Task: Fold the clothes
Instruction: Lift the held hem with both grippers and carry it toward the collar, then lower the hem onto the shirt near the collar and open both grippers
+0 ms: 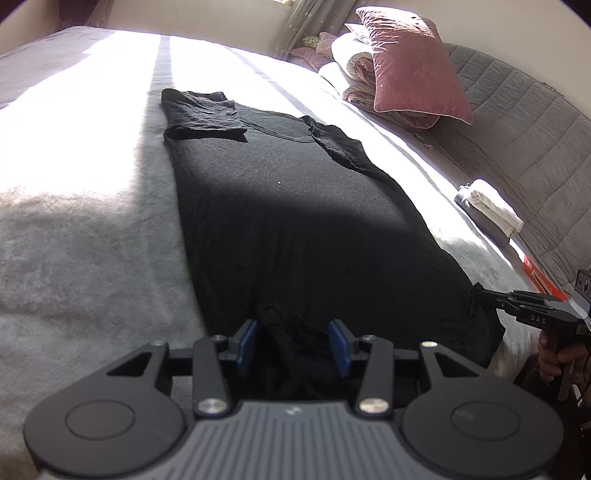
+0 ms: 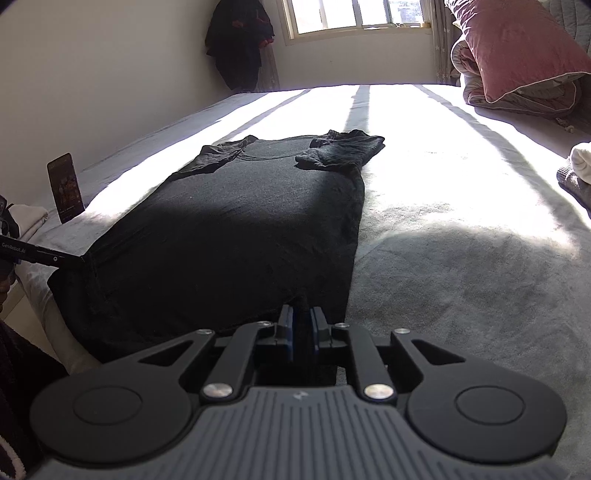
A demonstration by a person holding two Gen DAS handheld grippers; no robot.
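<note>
A black T-shirt [image 1: 288, 206] [image 2: 240, 221] lies flat on the pale bed [image 1: 74, 221] [image 2: 461, 240], both sleeves folded inward at the far end. My left gripper [image 1: 293, 343] sits at the near hem with its blue pads apart; a bunched ridge of hem lies between them without being squeezed. From the right wrist view the left gripper [image 2: 83, 258] touches the shirt's left hem corner. My right gripper [image 2: 303, 332] has its pads nearly together, with a fold of hem pinched between them. From the left wrist view the right gripper [image 1: 478, 293] meets the right hem corner, held by a hand [image 1: 554, 354].
A pink pillow [image 1: 413, 66] [image 2: 517, 48] leans on a rolled quilt [image 1: 354, 66] at the headboard [image 1: 517, 129]. A folded white cloth [image 1: 495, 208] lies at the bed's right edge. A phone [image 2: 65, 186] stands at the left edge. Dark clothes [image 2: 240, 40] hang beside the window [image 2: 354, 14].
</note>
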